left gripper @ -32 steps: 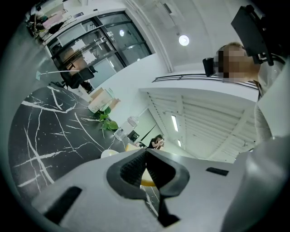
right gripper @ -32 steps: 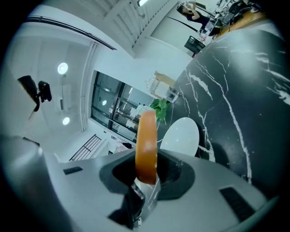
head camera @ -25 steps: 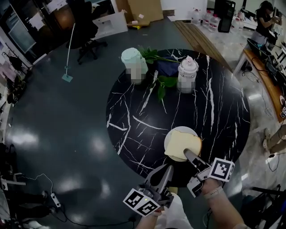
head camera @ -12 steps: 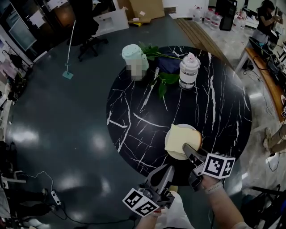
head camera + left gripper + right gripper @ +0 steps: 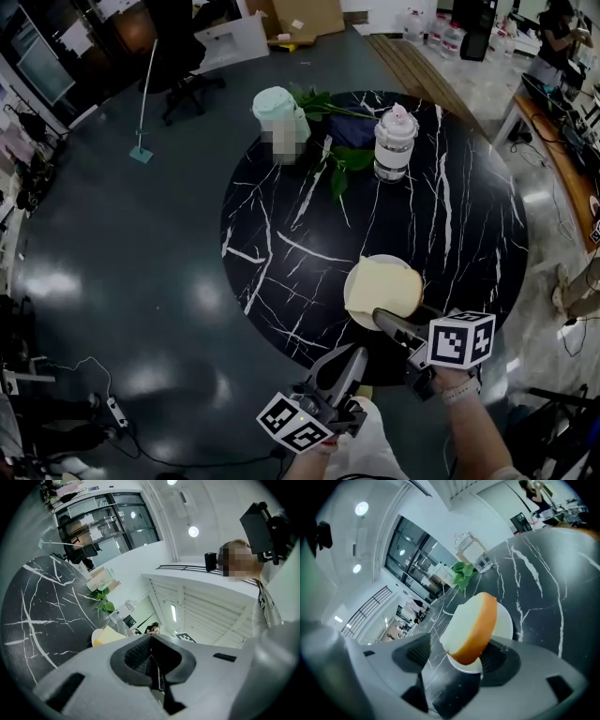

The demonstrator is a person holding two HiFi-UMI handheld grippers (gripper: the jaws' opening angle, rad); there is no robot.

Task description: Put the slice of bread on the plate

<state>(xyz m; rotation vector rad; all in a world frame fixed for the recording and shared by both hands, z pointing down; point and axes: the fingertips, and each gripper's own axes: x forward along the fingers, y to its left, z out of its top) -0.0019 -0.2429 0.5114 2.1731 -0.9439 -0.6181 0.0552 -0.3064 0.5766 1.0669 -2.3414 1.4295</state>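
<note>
Leftmost, left gripper, jaws pressed together on nothing, short of the black marble table, then right gripper, jaws opening, slice of bread tilted between them, lower edge on white plate just beyond its tips.
</note>
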